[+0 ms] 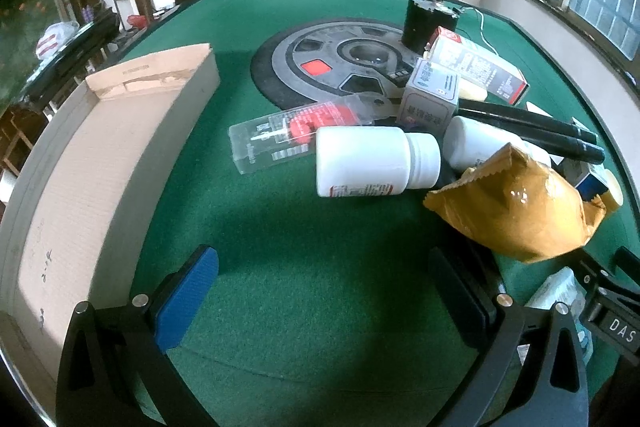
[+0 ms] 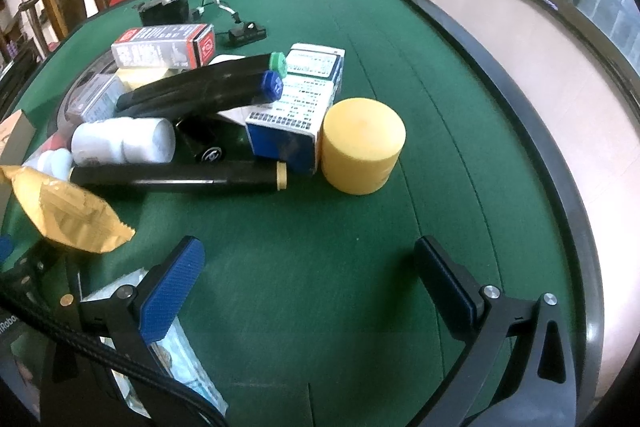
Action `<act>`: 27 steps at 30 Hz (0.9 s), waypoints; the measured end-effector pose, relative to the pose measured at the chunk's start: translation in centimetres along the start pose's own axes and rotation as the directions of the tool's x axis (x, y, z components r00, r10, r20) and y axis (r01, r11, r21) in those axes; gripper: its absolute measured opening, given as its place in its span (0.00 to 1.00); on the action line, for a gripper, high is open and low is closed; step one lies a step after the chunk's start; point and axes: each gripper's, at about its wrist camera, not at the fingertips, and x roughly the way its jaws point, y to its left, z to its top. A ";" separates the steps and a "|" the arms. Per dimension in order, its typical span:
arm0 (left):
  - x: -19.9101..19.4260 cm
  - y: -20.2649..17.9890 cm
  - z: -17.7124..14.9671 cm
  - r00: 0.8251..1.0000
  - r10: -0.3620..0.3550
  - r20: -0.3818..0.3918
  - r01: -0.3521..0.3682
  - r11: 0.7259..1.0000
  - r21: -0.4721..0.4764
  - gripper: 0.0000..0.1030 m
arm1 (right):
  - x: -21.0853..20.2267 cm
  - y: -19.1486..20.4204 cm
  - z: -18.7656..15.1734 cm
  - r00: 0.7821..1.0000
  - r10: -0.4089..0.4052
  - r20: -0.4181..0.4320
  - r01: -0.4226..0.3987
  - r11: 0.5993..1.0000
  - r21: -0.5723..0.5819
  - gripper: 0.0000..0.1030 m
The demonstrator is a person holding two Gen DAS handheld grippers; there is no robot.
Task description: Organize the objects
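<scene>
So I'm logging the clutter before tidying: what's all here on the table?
cardboard box: 1, tan, left edge of table
white bottles: 2, lying on their sides mid-pile
clear case: 1, red contents, behind the bottles
yellow bag: 1, crinkled, near side of pile
black markers: 3, caps green, blue, cream
small cartons: about 4, white, red or blue
yellow cylinder: 1, upright, right of pile
table: 1, green felt
left gripper: open, empty
right gripper: open, empty
</scene>
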 end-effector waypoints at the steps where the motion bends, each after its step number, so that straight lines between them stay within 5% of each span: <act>1: -0.4 0.4 0.0 1.000 -0.012 0.011 0.013 1.000 -0.024 0.98 | -0.1 0.0 -0.1 1.000 0.008 -0.016 -0.008 1.000 -0.016 1.00; 5: -3.4 2.1 -0.9 0.989 -0.130 0.072 0.137 0.985 -0.109 0.98 | -1.5 -0.4 -1.1 1.000 0.010 0.006 -0.009 0.999 -0.038 1.00; 9: -8.0 2.4 -2.0 0.968 -0.147 0.203 0.155 0.988 -0.026 0.98 | -5.7 -0.5 -2.2 0.986 0.001 0.165 0.011 0.997 -0.074 1.00; 12: -12.0 2.9 -2.6 0.938 -0.157 0.310 0.151 0.988 0.042 0.99 | -11.4 -0.1 -2.6 0.920 0.018 0.392 0.024 0.995 -0.102 1.00; 13: -13.3 3.2 -2.8 0.925 -0.157 0.345 0.144 0.987 0.064 0.99 | -13.7 0.0 -2.9 0.875 0.061 0.480 -0.003 0.993 -0.121 1.00; 15: -16.0 3.9 -3.4 0.897 -0.127 0.424 0.090 0.990 0.107 0.99 | -15.8 0.5 -2.6 0.833 0.195 0.518 -0.113 0.976 -0.185 1.00; 18: -18.9 5.6 -4.0 0.854 -0.068 0.516 -0.003 0.991 0.135 0.99 | -15.0 2.6 -0.9 0.867 0.349 0.355 -0.252 0.922 -0.293 1.00; 20: -19.8 6.8 -4.4 0.847 -0.045 0.530 -0.036 0.989 0.141 0.99 | -13.4 4.6 -0.7 0.872 0.412 0.264 -0.309 0.882 -0.355 1.00; 24: -20.3 8.4 -5.2 0.850 -0.023 0.526 -0.062 0.988 0.142 0.99 | -10.3 8.1 -1.1 0.900 0.407 0.155 -0.313 0.853 -0.417 1.00; 27: -20.2 8.9 -5.8 0.841 0.000 0.541 -0.099 0.983 0.154 0.99 | -8.9 10.5 -1.4 0.926 0.344 0.156 -0.230 0.840 -0.492 1.00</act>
